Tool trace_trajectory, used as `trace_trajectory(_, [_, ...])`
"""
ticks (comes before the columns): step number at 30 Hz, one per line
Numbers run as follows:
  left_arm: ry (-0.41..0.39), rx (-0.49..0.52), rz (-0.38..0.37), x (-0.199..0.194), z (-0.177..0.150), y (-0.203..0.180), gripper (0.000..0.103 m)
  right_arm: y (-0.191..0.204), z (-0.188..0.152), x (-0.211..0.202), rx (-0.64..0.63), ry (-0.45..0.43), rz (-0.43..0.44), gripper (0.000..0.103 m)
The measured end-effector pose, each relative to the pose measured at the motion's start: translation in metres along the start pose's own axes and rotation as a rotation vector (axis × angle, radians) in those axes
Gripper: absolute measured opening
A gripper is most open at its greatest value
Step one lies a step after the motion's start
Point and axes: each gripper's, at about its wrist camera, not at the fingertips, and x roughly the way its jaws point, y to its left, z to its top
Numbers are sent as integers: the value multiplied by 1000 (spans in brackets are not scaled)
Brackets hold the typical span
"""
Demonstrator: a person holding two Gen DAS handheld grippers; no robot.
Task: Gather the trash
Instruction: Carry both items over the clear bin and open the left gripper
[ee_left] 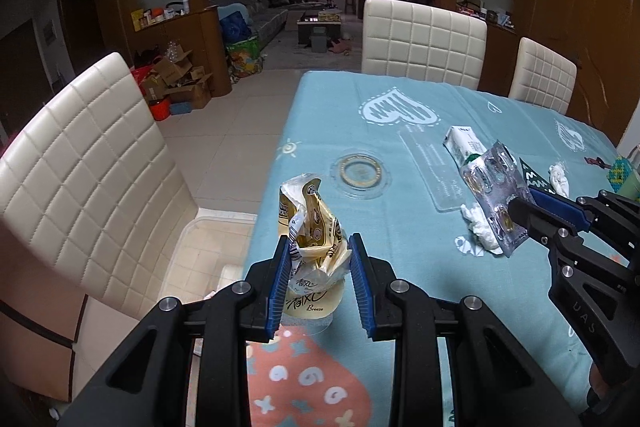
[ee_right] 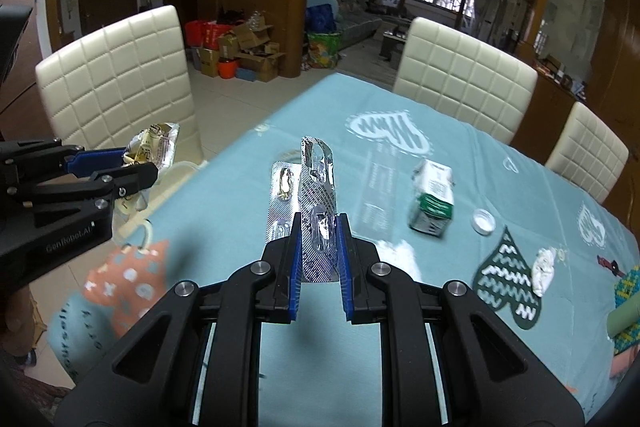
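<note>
My left gripper is shut on a crumpled cream-and-gold tissue wrapper, held above the table's left edge. The right wrist view shows the same gripper and wrapper at the left. My right gripper is shut on a silver blister pack that stands upright between the blue pads. In the left wrist view this gripper and its pack hang over the table at the right. A milk carton, crumpled tissues and a white cap lie on the cloth.
The table wears a teal cloth under a clear cover. A white bin stands on the floor by the table's left edge, beside a cream chair. Two more cream chairs line the far side.
</note>
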Motion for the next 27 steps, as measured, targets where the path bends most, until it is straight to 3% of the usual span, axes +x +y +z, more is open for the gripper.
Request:
trace_trajectory(16, [-40, -103, 136, -12, -3, 82, 29, 78, 56, 15, -75, -36, 216, 18])
trace_trajectory(27, [-46, -176, 199, -1, 9, 122, 32, 103, 92, 43, -111, -52, 288, 18])
